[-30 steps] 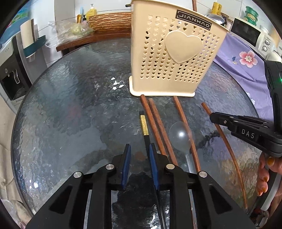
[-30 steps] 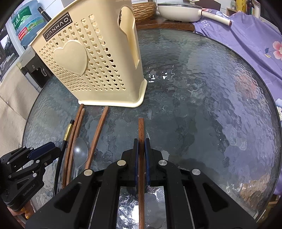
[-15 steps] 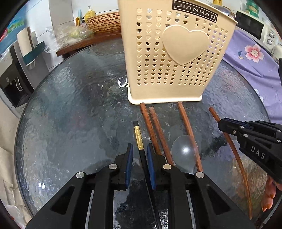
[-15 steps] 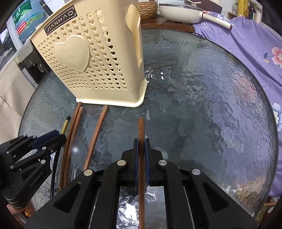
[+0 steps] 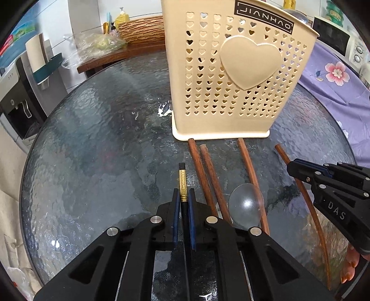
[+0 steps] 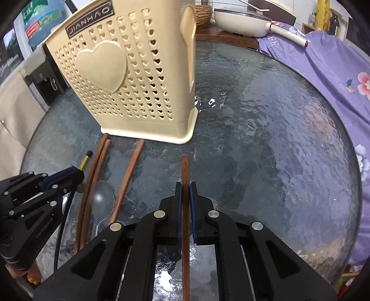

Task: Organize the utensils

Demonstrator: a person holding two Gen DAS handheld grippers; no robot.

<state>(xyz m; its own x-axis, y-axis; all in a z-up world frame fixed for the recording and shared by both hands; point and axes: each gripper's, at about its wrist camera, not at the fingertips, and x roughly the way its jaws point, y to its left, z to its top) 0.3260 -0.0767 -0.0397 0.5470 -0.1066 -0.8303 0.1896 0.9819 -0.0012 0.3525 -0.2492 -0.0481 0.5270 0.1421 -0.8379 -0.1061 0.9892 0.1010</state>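
Note:
A black chopstick with a gold band (image 5: 182,183) lies on the round glass table (image 5: 92,150). My left gripper (image 5: 183,196) has it between the blue pads, the jaws closing onto it. My right gripper (image 6: 185,187) is shut on a brown wooden chopstick (image 6: 185,169) that points toward the cream heart-pattern utensil holder (image 6: 129,81). Three more brown chopsticks (image 5: 208,171) and a metal spoon (image 5: 246,206) lie between the grippers, in front of the upright holder (image 5: 231,81).
A purple floral cloth (image 6: 335,69) covers the right side beyond the table. A wooden side table with a woven basket (image 5: 141,29) and a white pan (image 6: 240,20) stands behind. A water dispenser (image 5: 16,97) is at far left.
The left gripper's jaws came together around the black chopstick, which earlier lay loose between open pads. The right gripper stayed shut on its brown chopstick.

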